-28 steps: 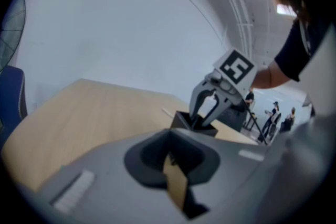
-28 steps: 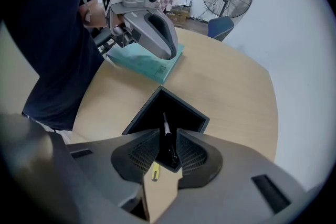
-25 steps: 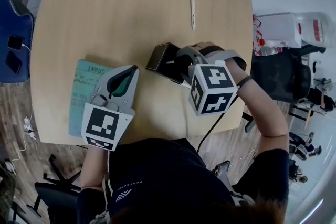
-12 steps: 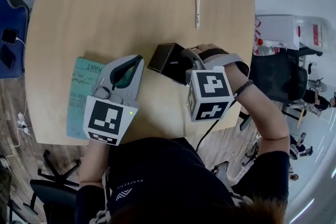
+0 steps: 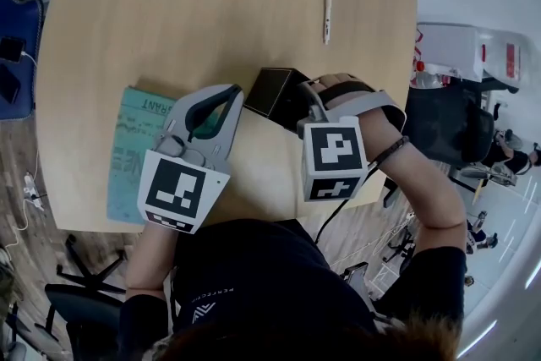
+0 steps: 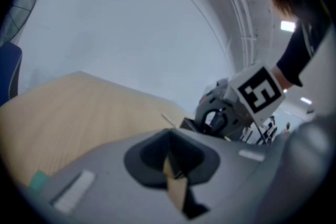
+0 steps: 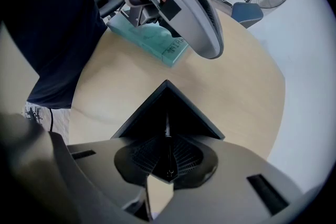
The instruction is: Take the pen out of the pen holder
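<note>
My right gripper (image 5: 293, 101) sits at the black pen holder (image 5: 269, 90), which stands on the wooden table (image 5: 211, 4) just ahead of its tips. In the right gripper view the jaws of the right gripper (image 7: 168, 165) are closed together over the holder's open mouth (image 7: 139, 120), pinching a thin dark pen (image 7: 167, 131); the pen stands upright between the pads, its lower part still inside the holder.

My left gripper (image 5: 230, 97) lies just to the left of the holder, its tips near the holder's side but apart from it. In the left gripper view its jaws (image 6: 170, 157) are pressed together, with only the table's wood showing through the gap beneath them.

A teal notebook (image 5: 131, 152) lies flat under and behind the left gripper, at the table's near edge; the right gripper view shows it (image 7: 152, 39) beyond the holder.

A white pen (image 5: 327, 14) lies on the table well ahead of the right gripper, apart from the holder.
</note>
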### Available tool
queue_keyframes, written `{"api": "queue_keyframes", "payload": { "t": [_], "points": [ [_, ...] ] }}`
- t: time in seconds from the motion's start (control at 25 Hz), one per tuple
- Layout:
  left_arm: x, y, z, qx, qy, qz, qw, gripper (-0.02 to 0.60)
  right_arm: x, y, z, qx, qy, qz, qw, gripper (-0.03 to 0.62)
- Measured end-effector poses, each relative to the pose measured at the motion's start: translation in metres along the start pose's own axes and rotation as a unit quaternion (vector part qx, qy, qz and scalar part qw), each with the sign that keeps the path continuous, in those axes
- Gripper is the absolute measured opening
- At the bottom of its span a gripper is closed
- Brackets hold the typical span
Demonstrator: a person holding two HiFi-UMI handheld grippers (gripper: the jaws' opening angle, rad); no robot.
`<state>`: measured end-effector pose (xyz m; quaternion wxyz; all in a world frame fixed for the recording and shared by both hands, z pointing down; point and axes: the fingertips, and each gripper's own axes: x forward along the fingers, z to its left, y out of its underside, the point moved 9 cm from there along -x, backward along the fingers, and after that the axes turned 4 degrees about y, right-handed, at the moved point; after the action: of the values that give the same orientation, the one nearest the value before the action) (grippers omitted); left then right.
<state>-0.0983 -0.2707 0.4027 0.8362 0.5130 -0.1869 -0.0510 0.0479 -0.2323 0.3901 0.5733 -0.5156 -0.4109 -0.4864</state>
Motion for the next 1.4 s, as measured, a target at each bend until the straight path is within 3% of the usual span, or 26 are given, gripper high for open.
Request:
{"api": "queue_keyframes", "payload": {
  "t": [0.44, 1.04, 1.4],
  "points": [
    [-0.003, 0.005, 0.000, 0.002, -0.001, 0.011, 0.9999, 0.008, -0.008, 0.001, 0.002, 0.029, 0.010, -0.018, 0.999, 0.038],
    [-0.013, -0.006, -0.037, 0.042, -0.014, 0.016, 0.9989, 0.008, -0.054, 0.016, 0.017, 0.046, 0.114, -0.041, 0.992, 0.038],
    [-0.023, -0.010, -0.062, 0.077, -0.023, 0.009, 0.9967, 0.008, -0.074, 0.020, 0.037, 0.073, 0.175, -0.058, 0.980, 0.037]
  ]
}}
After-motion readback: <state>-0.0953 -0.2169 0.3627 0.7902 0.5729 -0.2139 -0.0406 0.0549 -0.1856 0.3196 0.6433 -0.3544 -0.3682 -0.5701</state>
